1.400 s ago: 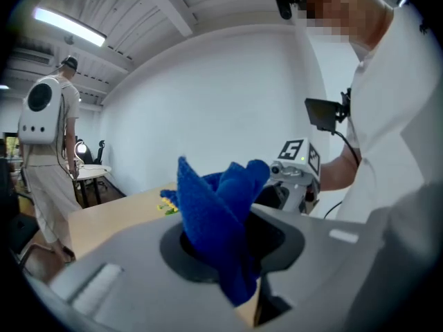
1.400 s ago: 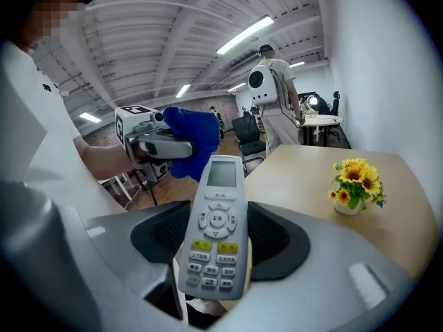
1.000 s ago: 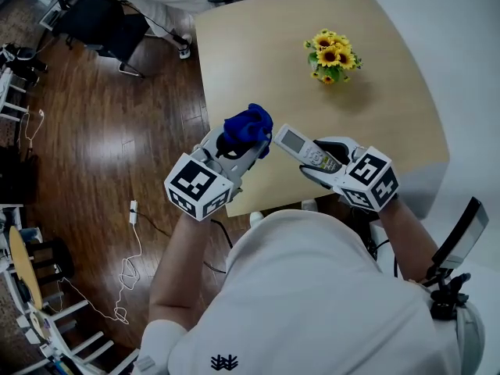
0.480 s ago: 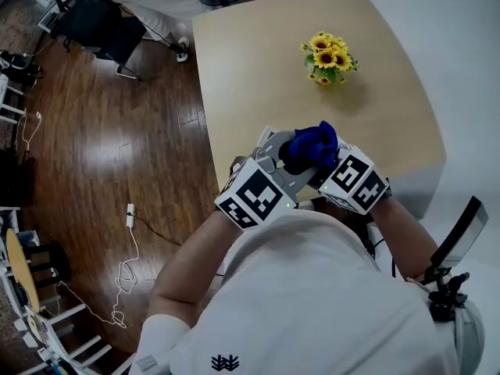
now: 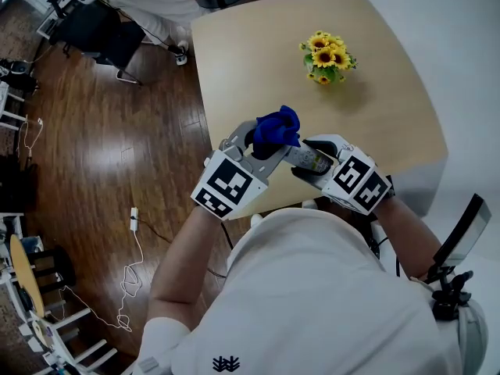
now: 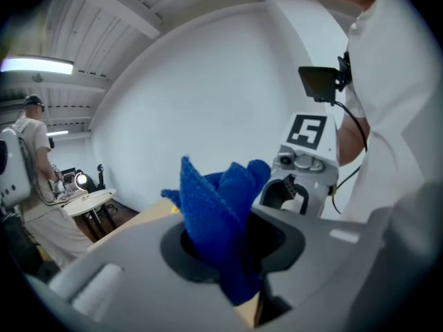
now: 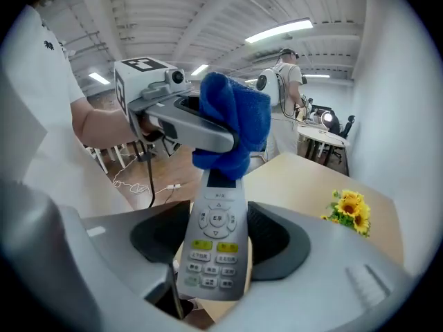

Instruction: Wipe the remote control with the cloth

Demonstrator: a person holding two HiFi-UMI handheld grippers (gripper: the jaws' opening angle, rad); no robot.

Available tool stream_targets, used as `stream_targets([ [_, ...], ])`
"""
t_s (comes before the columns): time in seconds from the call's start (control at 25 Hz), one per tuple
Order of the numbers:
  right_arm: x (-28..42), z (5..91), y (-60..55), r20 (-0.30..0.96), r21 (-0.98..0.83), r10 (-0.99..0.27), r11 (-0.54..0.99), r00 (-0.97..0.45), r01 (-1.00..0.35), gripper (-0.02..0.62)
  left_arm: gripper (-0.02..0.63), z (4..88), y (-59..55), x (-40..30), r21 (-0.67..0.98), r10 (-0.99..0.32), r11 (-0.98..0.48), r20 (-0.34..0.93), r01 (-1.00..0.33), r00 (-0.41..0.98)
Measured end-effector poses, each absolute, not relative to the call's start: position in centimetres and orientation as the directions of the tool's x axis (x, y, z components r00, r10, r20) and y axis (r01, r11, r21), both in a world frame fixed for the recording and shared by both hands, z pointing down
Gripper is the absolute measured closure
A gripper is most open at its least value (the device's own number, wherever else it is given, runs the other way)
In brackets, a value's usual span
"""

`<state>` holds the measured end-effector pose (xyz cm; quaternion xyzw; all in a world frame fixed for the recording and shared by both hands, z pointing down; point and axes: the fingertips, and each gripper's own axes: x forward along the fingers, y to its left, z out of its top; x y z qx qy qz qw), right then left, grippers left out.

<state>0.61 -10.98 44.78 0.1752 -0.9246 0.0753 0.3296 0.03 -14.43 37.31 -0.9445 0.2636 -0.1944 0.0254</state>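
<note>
The remote control [image 7: 216,216] is clamped between the jaws of the right hand-held gripper [image 7: 217,244]. The blue cloth [image 7: 234,124], pinched in the left hand-held gripper [image 6: 223,249], covers its far end. Sunflowers [image 5: 326,55] stand beyond on the counter [image 5: 250,53].

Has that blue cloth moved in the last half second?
Yes. Against the sunflowers, the blue cloth has shifted left, toward the table's left edge.
</note>
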Motion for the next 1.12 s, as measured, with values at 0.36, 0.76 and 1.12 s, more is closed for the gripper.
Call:
stream_targets([
  [0.36,0.8,45.0,-10.9,0.643,-0.018,-0.271,0.930,-0.716,-0.368,0.334,0.495,37.5,-17.4,-4.2,-0.107,-0.575,-0.808,0.356,-0.579,0.737],
  [0.76,-1.2,43.6,-9.8,0.635,0.008,-0.240,0.952,-0.734,-0.305,0.334,0.495,35.4,-16.4,3.7,-0.023,-0.353,-0.929,0.346,-0.368,0.869],
  [1.12,-0.2,43.9,-10.0,0.638,0.024,-0.262,0.947,-0.724,-0.321,0.334,0.495,39.3,-17.0,2.0,-0.044,-0.333,-0.934,0.470,-0.356,0.817],
])
